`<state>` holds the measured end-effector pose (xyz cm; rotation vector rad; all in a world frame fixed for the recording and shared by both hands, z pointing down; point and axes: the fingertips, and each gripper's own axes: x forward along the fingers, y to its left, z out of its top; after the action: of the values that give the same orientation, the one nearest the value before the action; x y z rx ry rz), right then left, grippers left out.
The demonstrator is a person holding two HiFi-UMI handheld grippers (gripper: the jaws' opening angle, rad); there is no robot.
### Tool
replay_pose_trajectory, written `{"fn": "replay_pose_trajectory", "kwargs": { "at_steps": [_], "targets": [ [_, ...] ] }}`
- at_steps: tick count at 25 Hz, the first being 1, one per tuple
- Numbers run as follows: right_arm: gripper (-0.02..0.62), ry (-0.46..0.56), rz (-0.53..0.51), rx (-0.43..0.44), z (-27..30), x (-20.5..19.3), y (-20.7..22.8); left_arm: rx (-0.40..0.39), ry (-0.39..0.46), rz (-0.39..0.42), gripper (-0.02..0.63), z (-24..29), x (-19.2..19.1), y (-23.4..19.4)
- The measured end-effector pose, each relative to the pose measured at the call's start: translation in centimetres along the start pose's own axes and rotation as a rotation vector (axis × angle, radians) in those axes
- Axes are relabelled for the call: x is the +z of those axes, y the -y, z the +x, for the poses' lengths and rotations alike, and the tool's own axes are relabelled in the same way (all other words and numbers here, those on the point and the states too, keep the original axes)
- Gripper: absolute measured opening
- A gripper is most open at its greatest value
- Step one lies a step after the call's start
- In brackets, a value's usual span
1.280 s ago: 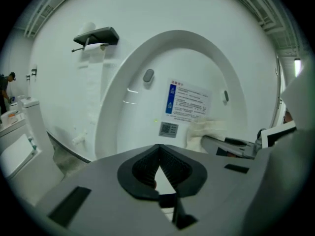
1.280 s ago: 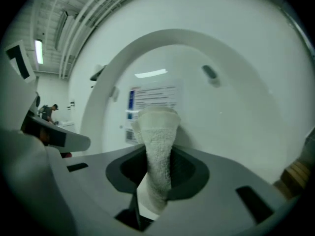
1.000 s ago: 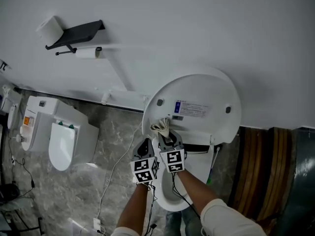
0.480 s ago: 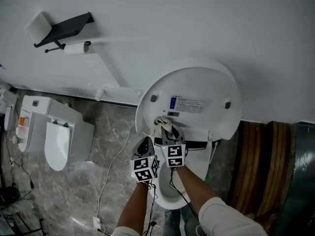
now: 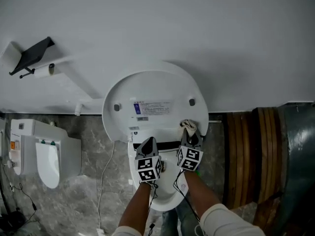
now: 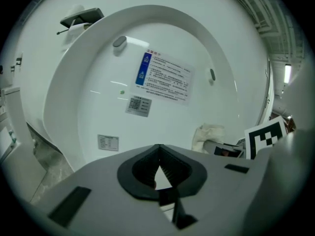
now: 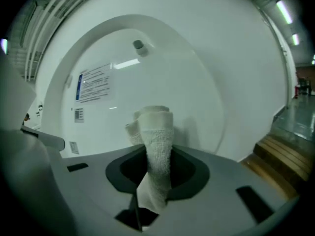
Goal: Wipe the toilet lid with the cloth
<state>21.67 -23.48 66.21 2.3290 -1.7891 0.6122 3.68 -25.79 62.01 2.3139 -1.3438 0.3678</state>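
Cloth [image 7: 156, 127] soft, limp, light: best pinched at bunched middle.
Right hand-held gripper [image 5: 189, 137] pinching cloth at 4 o'clock on toilet lid [image 5: 152, 90].
Left hand-held gripper [image 6: 158, 156] pressed together, empty.

A plain white wall [image 5: 206, 33] fills the upper part of the head view. Below it lies a grey marbled floor [image 5: 91, 186]. A black shelf [image 5: 30, 54] hangs at the left, with a paper roll [image 5: 43, 71] just under it. Lower left stands a boxy white fixture [image 5: 47, 154]. Brown wooden slats [image 5: 246, 151] line the right. Strip lights [image 7: 284, 11] glow overhead.
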Motion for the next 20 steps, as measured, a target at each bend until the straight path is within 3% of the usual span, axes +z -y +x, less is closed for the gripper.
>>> {"fn": "replay_pose_trajectory", "kwargs": {
  "at_steps": [6,10,13,16,20],
  "targets": [
    [0.095,-0.003,0.126,-0.094,-0.1,-0.4,2.2,-0.042,-0.001,0.023,0.012,0.4,0.1,2.8],
    [0.095,-0.007,0.124,-0.095,-0.4,0.0,2.0,-0.041,0.030,0.030,0.012,-0.6,1.3,2.6],
    [0.095,0.004,0.108,-0.045,-1.7,0.9,0.8,-0.020,0.077,0.016,0.012,-2.0,3.3,1.8],
    [0.095,0.025,0.096,0.062,-5.0,2.4,-1.7,-0.026,0.150,0.025,0.014,-4.0,6.5,1.8],
    [0.095,-0.013,0.123,0.170,-11.6,3.3,-3.7,-0.058,0.217,0.144,0.022,-7.1,12.4,3.0]
  ]
}}
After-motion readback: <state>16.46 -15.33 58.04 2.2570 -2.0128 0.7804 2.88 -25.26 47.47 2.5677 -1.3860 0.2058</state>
